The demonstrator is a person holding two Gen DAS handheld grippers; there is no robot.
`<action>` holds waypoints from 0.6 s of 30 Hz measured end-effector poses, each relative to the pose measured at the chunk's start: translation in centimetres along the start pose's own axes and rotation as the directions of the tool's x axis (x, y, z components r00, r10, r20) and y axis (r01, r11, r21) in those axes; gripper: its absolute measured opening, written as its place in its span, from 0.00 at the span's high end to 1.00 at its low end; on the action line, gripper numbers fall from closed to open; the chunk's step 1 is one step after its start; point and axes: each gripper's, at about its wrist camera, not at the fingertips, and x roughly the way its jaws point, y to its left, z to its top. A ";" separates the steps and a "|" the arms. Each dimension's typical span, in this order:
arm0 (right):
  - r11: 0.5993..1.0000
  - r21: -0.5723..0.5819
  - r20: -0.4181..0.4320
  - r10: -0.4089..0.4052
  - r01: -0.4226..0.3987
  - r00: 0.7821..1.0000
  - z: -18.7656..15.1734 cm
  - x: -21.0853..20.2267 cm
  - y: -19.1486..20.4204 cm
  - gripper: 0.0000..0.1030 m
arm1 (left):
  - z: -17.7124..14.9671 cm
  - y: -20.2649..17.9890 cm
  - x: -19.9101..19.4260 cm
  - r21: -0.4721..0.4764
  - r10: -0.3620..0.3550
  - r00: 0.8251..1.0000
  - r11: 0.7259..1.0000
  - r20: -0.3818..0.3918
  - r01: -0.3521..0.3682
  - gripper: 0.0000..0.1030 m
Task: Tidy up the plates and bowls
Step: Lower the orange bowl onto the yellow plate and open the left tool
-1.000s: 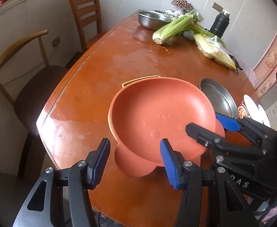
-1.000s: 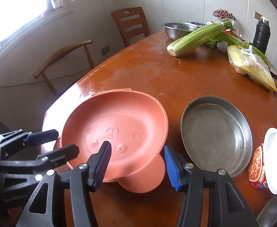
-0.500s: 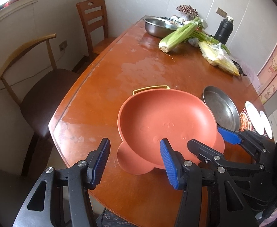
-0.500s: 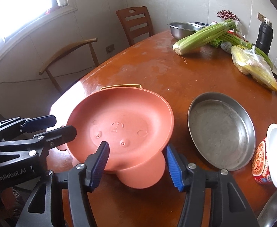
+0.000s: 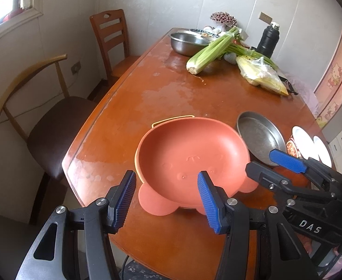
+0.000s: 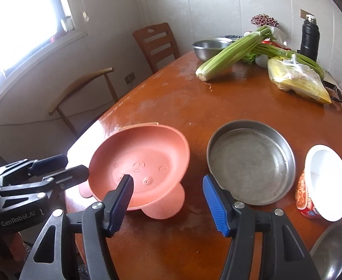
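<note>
On the brown wooden bench (image 6: 171,245), the right hand-held gripper (image 6: 168,197) is opening, freeing the set-down salmon-pink bear-faced plastic bowl (image 6: 142,163).

Orange plate (image 6: 142,163) beside steel pan (image 6: 251,161)

Salmon-pink bowl (image 6: 145,163) embossed with a face, grey metal pan (image 6: 251,163), reddish-brown table (image 6: 229,102).
</note>
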 end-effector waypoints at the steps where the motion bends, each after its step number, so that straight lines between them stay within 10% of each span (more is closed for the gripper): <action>1: 1.000 0.007 0.008 0.000 -0.001 1.000 0.0 -0.4 -0.2 0.39 | 0.0 -0.3 -0.2 0.005 -0.001 1.000 1.000 0.005 0.001 0.45; 18: 0.995 0.095 0.134 -0.045 0.032 0.990 -1.1 -7.6 -3.7 0.35 | 0.7 -5.5 -3.3 0.118 -0.034 0.997 0.993 0.072 0.025 0.44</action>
